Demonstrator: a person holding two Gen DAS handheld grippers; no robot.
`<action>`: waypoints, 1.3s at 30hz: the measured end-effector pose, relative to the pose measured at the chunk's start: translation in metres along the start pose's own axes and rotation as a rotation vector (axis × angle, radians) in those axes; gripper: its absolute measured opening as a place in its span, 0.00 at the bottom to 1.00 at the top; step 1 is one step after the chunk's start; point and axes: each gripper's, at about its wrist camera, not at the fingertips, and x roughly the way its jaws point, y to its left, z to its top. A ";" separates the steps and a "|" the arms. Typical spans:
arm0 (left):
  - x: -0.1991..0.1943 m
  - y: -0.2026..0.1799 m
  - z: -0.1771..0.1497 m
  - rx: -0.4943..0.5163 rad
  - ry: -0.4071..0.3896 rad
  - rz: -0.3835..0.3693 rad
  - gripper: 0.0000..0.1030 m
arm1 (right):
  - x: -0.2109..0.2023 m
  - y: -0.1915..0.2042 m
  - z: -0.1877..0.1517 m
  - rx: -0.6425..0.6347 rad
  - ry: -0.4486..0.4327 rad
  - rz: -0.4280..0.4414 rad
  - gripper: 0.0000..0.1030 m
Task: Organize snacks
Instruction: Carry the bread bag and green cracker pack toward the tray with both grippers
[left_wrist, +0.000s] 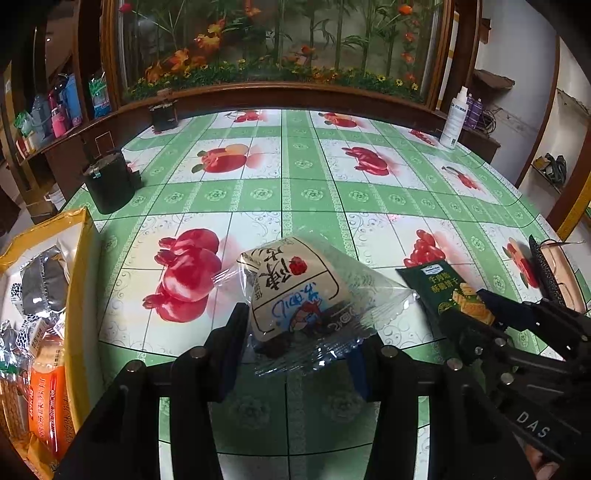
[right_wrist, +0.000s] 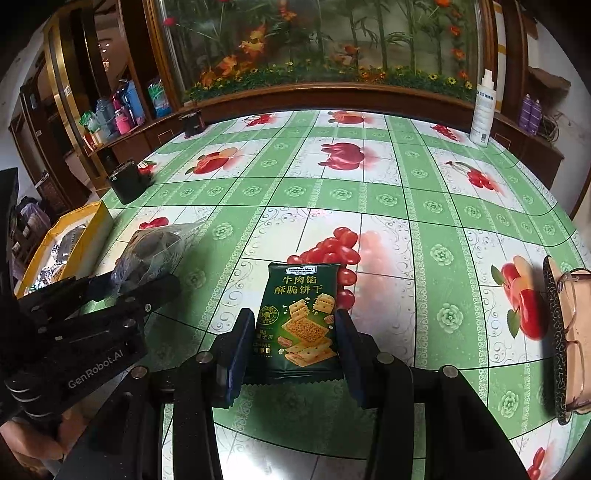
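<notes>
Both grippers point steeply down and forward over the green-checked, fruit-printed plastic tablecloth (left_wrist: 295, 177), side by side, each with a snack between its fingers.

The left gripper (left_wrist: 295, 343) pinches a clear plastic packet with a tan printed label and a dark snack inside (left_wrist: 295, 295); its blue-padded fingers press the packet's lower sides, and the wrapper crumples around them. The packet tilts up away from the camera, just above the cloth. In the right wrist view this gripper shows at the left edge, with the person's hand (right_wrist: 33, 439) wrapped around its handle.

The right gripper (right_wrist: 291, 350) clamps a dark green foil cracker packet with yellow lettering (right_wrist: 299, 314), held upright by its side edges, its serrated bottom seam hanging between the fingers.

An open yellow cardboard box of assorted snacks (left_wrist: 83, 266) sits at the table's left edge, close beside the left gripper. A pair of thin-rimmed glasses on a pink-lined case (right_wrist: 569, 332) lies at the right.
</notes>
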 end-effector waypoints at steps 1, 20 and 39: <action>-0.001 0.000 0.000 -0.002 -0.006 0.000 0.46 | 0.000 0.000 0.000 0.000 -0.001 0.004 0.46; -0.015 0.002 0.003 -0.012 -0.057 0.031 0.46 | -0.010 0.020 -0.001 -0.059 -0.059 0.021 0.46; -0.056 0.015 0.014 -0.051 -0.171 0.014 0.46 | -0.020 0.032 0.002 -0.041 -0.102 0.026 0.46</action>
